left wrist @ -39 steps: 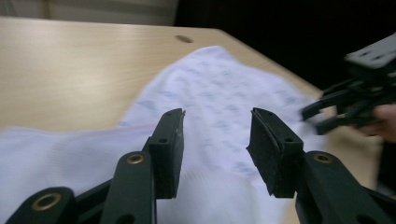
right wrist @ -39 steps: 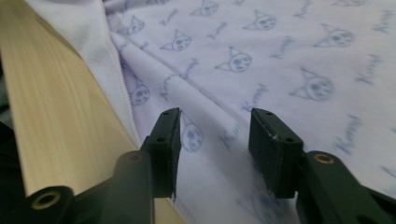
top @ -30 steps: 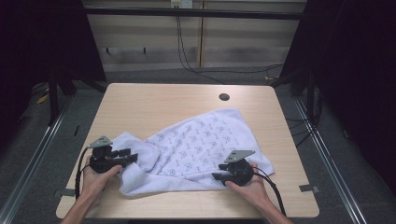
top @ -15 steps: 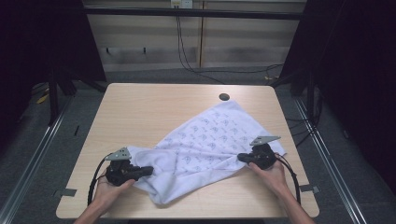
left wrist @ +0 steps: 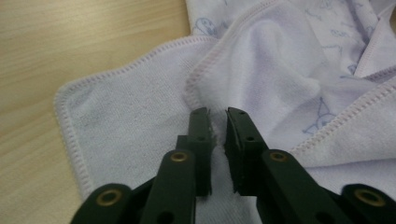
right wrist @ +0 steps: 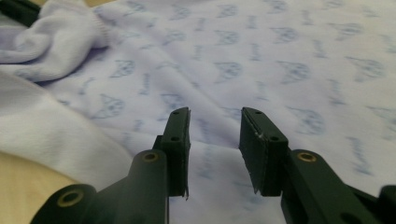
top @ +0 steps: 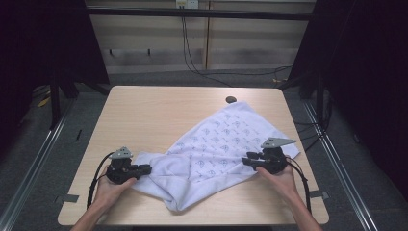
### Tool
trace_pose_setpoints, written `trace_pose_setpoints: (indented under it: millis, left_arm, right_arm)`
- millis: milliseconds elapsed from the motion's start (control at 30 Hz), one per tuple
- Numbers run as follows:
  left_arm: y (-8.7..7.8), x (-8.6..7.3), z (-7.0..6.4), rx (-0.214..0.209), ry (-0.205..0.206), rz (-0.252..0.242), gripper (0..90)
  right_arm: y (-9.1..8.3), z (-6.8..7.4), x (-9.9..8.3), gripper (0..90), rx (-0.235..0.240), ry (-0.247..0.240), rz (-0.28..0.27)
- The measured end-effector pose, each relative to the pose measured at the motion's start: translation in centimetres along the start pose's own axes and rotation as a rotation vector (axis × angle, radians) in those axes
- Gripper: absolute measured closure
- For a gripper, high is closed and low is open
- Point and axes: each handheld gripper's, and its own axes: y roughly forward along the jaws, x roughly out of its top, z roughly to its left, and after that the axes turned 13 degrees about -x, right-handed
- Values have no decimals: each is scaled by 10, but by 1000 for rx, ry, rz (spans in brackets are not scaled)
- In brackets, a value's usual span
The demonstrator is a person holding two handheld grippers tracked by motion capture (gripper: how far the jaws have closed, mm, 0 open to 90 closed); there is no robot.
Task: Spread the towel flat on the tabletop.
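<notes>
Towel [top: 219,147] spread on table [top: 154,115], left gripper [left wrist: 218,122] pinching its edge fold, right gripper [right wrist: 215,122] parted above it

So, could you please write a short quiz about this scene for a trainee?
1. True or false: the towel covers the dark round spot near the far table edge.
2. Which claw looks nearly closed on a towel fold?
A. left claw
B. right claw
3. Fill in: the towel's upper side has a pale blue ____.

Key:
1. False; the spot lies bare just beyond the towel's far corner.
2. A; the right claw stands open over the cloth.
3. print
</notes>
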Motion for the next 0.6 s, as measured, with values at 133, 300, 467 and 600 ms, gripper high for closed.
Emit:
trace_pose_setpoints:
  millis: [133, 300, 467, 600]
  left_arm:
    - [-1, -6, -14, -14, 3, 28, 846]
    - [-10, -17, -48, -85, 27, 16, 839]
    - [-34, -16, -44, -67, 15, -116, 804]
    - [-35, -19, -23, -28, -50, -102, 801]
  right_arm:
    - [6, 30, 10, 622, 65, -55, 7]
    - [18, 71, 21, 643, 152, -116, 28]
    - [35, 113, 37, 667, 260, -169, 33]
    - [48, 143, 56, 665, 342, -192, 8]
